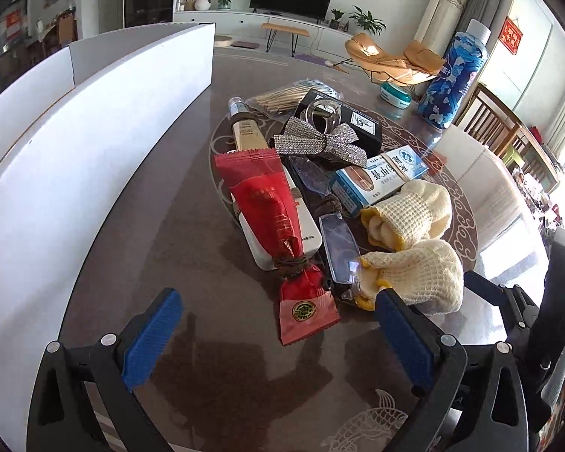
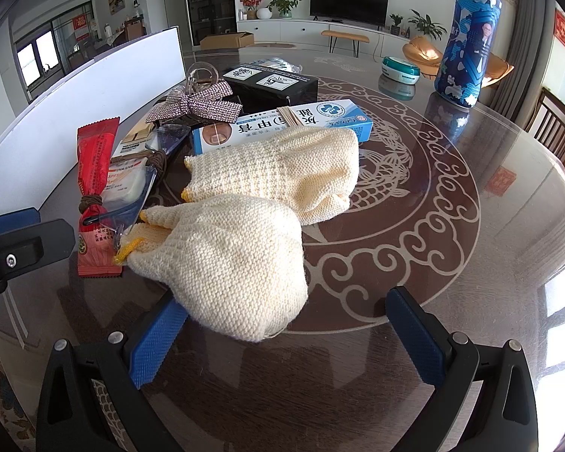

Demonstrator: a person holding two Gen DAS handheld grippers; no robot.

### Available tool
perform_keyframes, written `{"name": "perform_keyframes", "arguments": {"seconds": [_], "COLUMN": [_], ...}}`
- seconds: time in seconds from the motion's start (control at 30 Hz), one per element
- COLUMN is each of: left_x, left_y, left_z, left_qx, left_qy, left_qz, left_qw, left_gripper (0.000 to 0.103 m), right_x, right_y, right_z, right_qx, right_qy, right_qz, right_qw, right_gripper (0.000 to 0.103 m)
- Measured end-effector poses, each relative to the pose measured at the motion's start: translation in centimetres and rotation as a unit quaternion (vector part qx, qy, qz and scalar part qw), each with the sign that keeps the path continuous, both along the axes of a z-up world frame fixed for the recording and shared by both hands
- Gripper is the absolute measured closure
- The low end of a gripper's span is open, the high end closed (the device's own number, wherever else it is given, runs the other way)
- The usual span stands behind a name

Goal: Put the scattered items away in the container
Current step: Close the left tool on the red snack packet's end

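Lining up on the near cream knitted cotton glove with yellow cuff trim (image 2: 226, 260): right gripper (image 2: 286, 320) is spread wide, empty, blue pads either side of the glove's rounded end, not yet touching as far as I can tell. Left gripper (image 1: 278, 324) also wide and empty, pointed at the red foil snack packet tied with brown cord (image 1: 278, 226), which lies just left of that glove.

Judgement: glove is soft, so push in further before closing, and pinch the thick body, not the cuff. The clear-framed glasses (image 2: 139, 203) touch the cuff, so lift straight up to avoid dragging them.

Container: white cardboard box (image 1: 94, 150), well left of the glove, beyond the packet.

Readable: blue-white carton (image 2: 282, 124) behind the second glove (image 2: 282, 165) shows "NAIL CREAM" plus Chinese characters, upside down. White tube under the packet (image 2: 126, 184): "SPF50". Nothing else legible.
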State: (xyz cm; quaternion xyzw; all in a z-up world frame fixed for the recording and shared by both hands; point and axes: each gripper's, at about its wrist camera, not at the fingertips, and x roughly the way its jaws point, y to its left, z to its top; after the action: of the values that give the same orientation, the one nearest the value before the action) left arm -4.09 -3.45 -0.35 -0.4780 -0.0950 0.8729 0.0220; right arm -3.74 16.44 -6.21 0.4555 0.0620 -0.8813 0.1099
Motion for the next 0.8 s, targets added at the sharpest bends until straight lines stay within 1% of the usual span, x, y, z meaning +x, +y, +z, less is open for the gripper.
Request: {"name": "perform_keyframes", "arguments": {"seconds": [0.07, 0.1, 0.13, 0.17, 0.23, 0.27, 0.3, 0.37, 0.4, 0.43, 0.47, 0.53, 0.57, 0.67, 0.8], "left_x": [-1.2, -1.5, -1.7, -1.9, -2.3, -2.2, -1.8, -0.5, 0.1, 0.4, 0.3, 1.0, 1.6, 3.7, 5.5], "left_y": [-0.2, -0.2, 0.0, 0.1, 0.5, 0.5, 0.4, -0.4, -1.2, -2.0, -3.1, -4.5, -4.9, -4.4, -3.9], "left_z": [-1.2, -1.6, -1.5, -1.7, -1.9, -1.9, -1.8, -1.6, -1.6, -1.5, -1.6, -1.4, -1.4, -1.4, -1.6], "left_qx": [0.001, -0.002, -0.013, -0.018, -0.035, -0.043, -0.054, -0.065, -0.061, -0.051, -0.032, 0.004, 0.011, -0.003, -0.01], "left_qy": [-0.015, -0.015, -0.002, -0.001, 0.004, 0.008, 0.017, 0.037, 0.043, 0.044, 0.042, 0.032, 0.029, 0.031, 0.039], "left_qz": [0.017, 0.024, 0.028, 0.027, 0.009, -0.004, -0.013, -0.029, -0.037, -0.043, -0.046, -0.053, -0.057, -0.079, -0.073], "left_qw": [0.9997, 0.9996, 0.9995, 0.9995, 0.9993, 0.999, 0.9983, 0.9967, 0.9965, 0.9968, 0.9975, 0.9981, 0.9979, 0.9964, 0.9965], "left_gripper": [0.0, 0.0, 0.0, 0.0, 0.0, 0.003, 0.012, 0.046, 0.057, 0.072, 0.077, 0.077, 0.077, 0.077, 0.076], "right_x": [0.0, 0.0, 0.0, 0.0, 0.1, 0.1, 0.1, 0.1, 0.1, 0.1, 0.1, 0.1, 0.1, 0.1, 0.1], "right_y": [0.0, 0.0, 0.0, 0.0, 0.0, 0.0, 0.0, 0.0, 0.0, 0.0, 0.0, 0.0, 0.0, 0.0, 0.0], "right_z": [0.0, 0.0, 0.0, 0.0, 0.0, 0.0, 0.0, 0.0, 0.0, 0.0, 0.0, 0.0, 0.0, 0.0, 0.0], "right_qx": [0.0, 0.0, 0.0, 0.0, 0.0, 0.0, 0.0, 0.0, 0.0, 0.0, 0.0, 0.0, 0.0, 0.0, 0.0], "right_qy": [0.0, 0.0, 0.0, 0.0, 0.0, 0.0, 0.0, 0.0, 0.0, 0.0, 0.0, 0.0, 0.0, 0.0, 0.0], "right_qz": [0.0, 0.0, 0.0, 0.0, 0.0, 0.0, 0.0, 0.0, 0.0, 0.0, 0.0, 0.0, 0.0, 0.0, 0.0], "right_qw": [1.0, 1.0, 1.0, 1.0, 1.0, 1.0, 1.0, 1.0, 1.0, 1.0, 1.0, 1.0, 1.0, 1.0, 1.0], "right_gripper": [0.0, 0.0, 0.0, 0.0, 0.0, 0.0, 0.0, 0.0, 0.0, 0.0, 0.0, 0.0, 0.0, 0.0, 0.0]}}
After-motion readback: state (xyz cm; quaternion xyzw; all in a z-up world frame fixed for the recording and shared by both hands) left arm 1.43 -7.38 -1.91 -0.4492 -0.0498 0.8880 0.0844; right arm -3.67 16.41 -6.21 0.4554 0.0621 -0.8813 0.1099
